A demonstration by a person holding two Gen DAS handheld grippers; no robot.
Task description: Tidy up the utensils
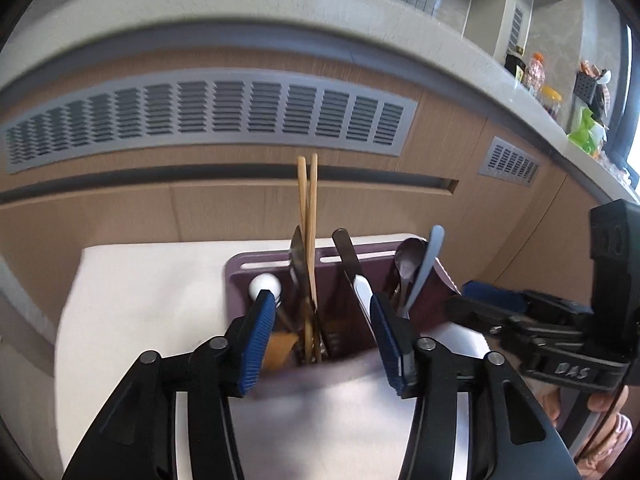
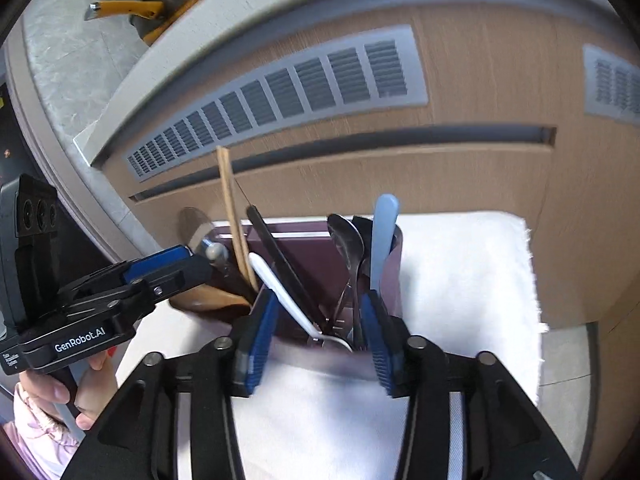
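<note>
Standing on a white cloth [image 2: 460, 280] is the purple utensil holder [image 1: 272, 268], filled with chopsticks [image 1: 307, 208], spoons [image 2: 346, 240] and a pale blue handle [image 2: 382, 236]. Left claw [image 1: 324, 336] and right claw [image 2: 320, 340] are both spread wide, nothing gripped. "GenRobot.AI" is read on the left claw, "DAS" on the right.

The utensil holder [image 1: 276, 276] was mauve, the cloth [image 1: 152, 280] white, the chopsticks [image 1: 307, 200] tan, the spatula [image 2: 383, 232] pale blue, the gripper pads [image 1: 260, 344] ribbed blue.
</note>
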